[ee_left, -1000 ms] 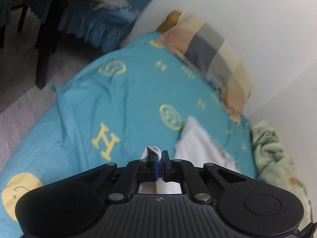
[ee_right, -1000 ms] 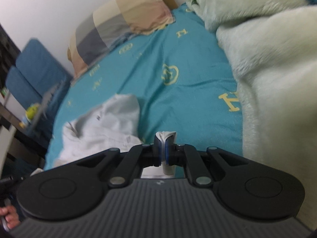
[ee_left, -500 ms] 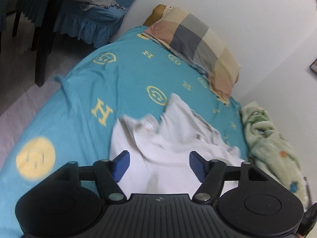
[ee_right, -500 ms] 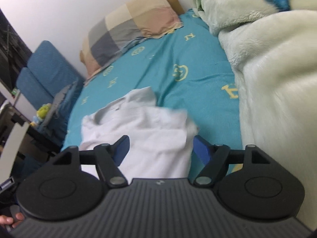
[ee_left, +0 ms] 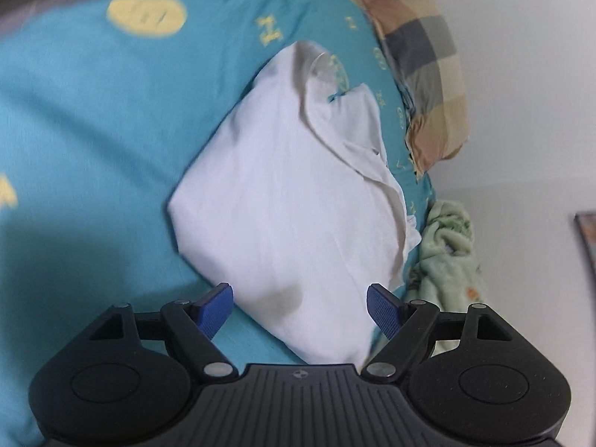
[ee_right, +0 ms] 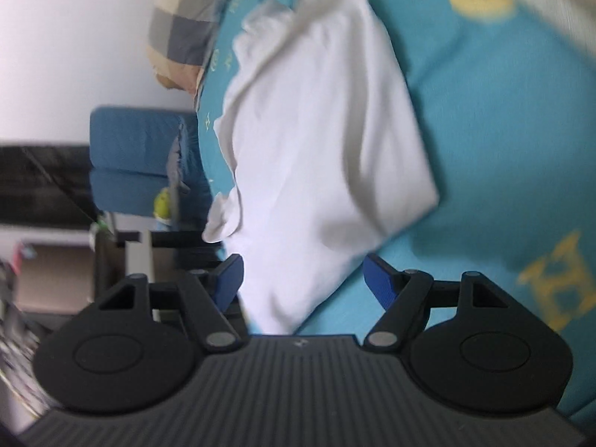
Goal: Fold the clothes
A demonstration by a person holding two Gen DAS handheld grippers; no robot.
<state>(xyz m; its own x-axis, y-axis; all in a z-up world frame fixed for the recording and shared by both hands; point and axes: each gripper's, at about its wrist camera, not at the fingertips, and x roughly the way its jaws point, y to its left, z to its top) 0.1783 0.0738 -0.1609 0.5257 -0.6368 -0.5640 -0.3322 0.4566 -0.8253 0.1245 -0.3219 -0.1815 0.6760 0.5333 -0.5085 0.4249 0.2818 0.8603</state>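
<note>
White garment (ee_left: 283, 193): it lay folded over on the teal bed sheet (ee_left: 93, 119), with its near corner between the blue pads of each gripper.
Left gripper (ee_left: 300, 311): its jaws were opening wide; the pads (ee_left: 214, 314) did not press the cloth.
Right gripper (ee_right: 303, 279): its jaws stood wide apart and held nothing; the cloth only passed between them.
Checked pillow (ee_left: 424, 59): it rested at the far end of the bed, near the garment.
Green blanket (ee_left: 447, 253): it was bunched just beside the garment.
</note>
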